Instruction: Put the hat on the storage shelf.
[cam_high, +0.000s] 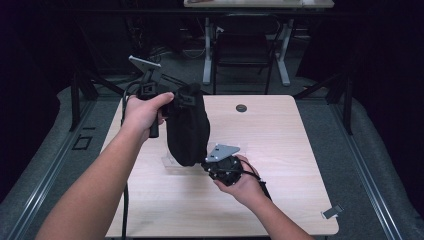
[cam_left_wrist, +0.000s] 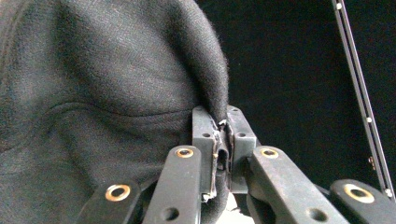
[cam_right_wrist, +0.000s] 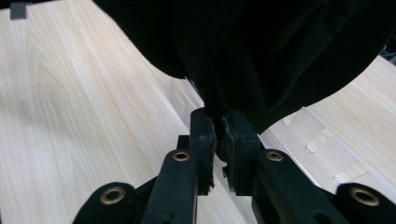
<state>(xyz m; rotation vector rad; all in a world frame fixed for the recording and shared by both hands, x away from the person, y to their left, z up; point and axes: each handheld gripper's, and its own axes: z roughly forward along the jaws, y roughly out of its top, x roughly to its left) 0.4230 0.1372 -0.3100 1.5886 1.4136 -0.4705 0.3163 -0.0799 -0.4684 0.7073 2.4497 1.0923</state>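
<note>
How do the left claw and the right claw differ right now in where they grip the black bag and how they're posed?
The left claw pinches the black bag at its gathered top, raised well above the table; the right claw pinches the bag's lower edge, close to the tabletop. The left claw's grey plate stands up behind the hand; the right claw's plate lies fairly flat, facing up. Both are shut on the fabric, with the bag hanging between them.
</note>
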